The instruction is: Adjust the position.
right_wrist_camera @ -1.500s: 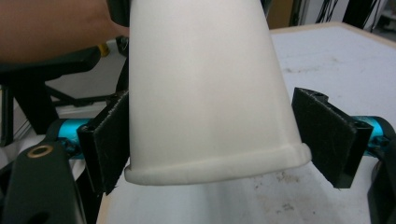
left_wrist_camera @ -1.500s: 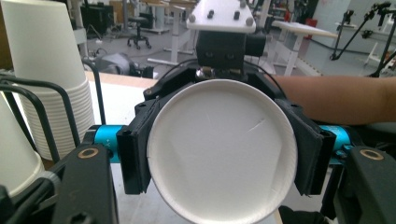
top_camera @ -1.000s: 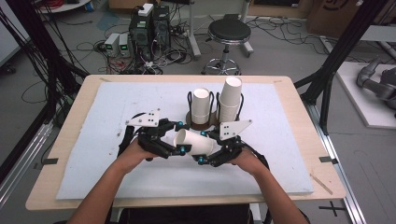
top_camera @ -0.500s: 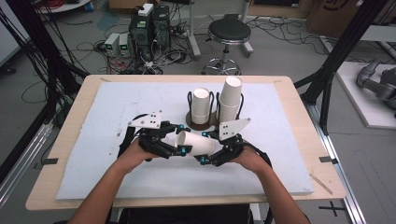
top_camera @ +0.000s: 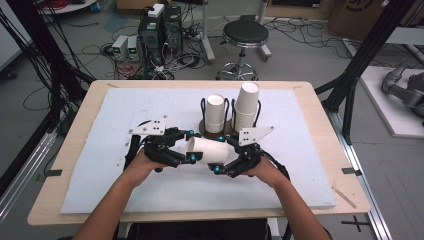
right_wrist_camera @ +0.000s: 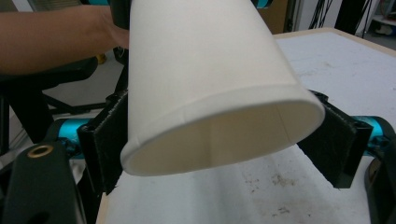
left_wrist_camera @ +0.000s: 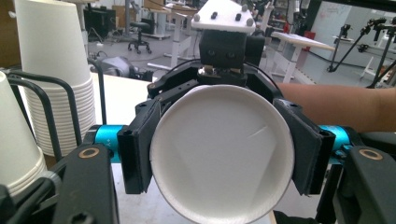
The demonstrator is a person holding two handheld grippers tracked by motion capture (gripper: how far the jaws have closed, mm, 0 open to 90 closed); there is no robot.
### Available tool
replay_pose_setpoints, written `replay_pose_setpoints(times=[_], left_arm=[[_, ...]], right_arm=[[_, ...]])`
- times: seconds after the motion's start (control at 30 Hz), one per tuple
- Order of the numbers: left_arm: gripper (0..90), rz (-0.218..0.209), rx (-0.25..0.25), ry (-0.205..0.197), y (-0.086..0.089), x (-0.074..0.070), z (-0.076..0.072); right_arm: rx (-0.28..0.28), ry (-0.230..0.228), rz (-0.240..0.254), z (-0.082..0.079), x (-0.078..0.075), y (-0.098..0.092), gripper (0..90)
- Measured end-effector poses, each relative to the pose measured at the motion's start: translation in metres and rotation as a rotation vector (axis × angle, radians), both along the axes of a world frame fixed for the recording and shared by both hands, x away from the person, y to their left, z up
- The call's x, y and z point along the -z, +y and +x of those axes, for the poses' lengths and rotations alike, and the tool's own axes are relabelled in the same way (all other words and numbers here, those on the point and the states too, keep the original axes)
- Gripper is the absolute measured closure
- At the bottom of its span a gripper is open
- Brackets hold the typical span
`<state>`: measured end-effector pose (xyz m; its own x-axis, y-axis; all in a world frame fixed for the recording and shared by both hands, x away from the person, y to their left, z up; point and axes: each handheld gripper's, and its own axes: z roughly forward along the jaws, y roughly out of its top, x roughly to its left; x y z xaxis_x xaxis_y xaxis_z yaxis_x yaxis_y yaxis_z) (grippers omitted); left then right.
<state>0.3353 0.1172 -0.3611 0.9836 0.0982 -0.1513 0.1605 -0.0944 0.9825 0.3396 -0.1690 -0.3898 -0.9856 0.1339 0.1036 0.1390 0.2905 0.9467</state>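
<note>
Gripping one paper cup sideways: both grippers' jaws clamped; two cup stacks behind.

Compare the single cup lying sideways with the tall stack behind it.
Pose: the single cup is tipped on its side, while the tall stack stands upright, mouths down.
Count: the single cup is one alone; the tall stack is many nested cups, their rims layered near its foot.
Place: the single cup is in front of the wire holder; the tall stack sits inside it.
Both are plain white paper cups of the same tapered shape.

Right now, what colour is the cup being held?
White, clearest in the left gripper view: the cup.
</note>
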Motion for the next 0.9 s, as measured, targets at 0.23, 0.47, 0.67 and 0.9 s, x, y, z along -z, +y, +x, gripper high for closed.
replay_pose_setpoints(times=[0.23, 0.47, 0.67, 0.9], left_arm=[[35.7, 0.005, 0.012, 0.007, 0.0002, 0.003, -0.0001], [26.0, 0.069, -0.028, -0.011, -0.0038, -0.0016, -0.0027], [26.1, 0.101, -0.021, -0.012, -0.0062, -0.0032, -0.0016], [35.9, 0.101, 0.012, -0.005, -0.0047, 0.0014, 0.0004]], right_arm=[[-0.043, -0.049, -0.004, -0.0014, -0.0015, -0.0004, 29.3], [-0.053, -0.059, -0.042, -0.0008, -0.001, -0.0025, 32.7], [-0.048, -0.061, -0.072, 0.001, -0.002, -0.0047, 33.4], [-0.067, -0.059, -0.089, 0.0008, -0.0028, -0.005, 36.1]])
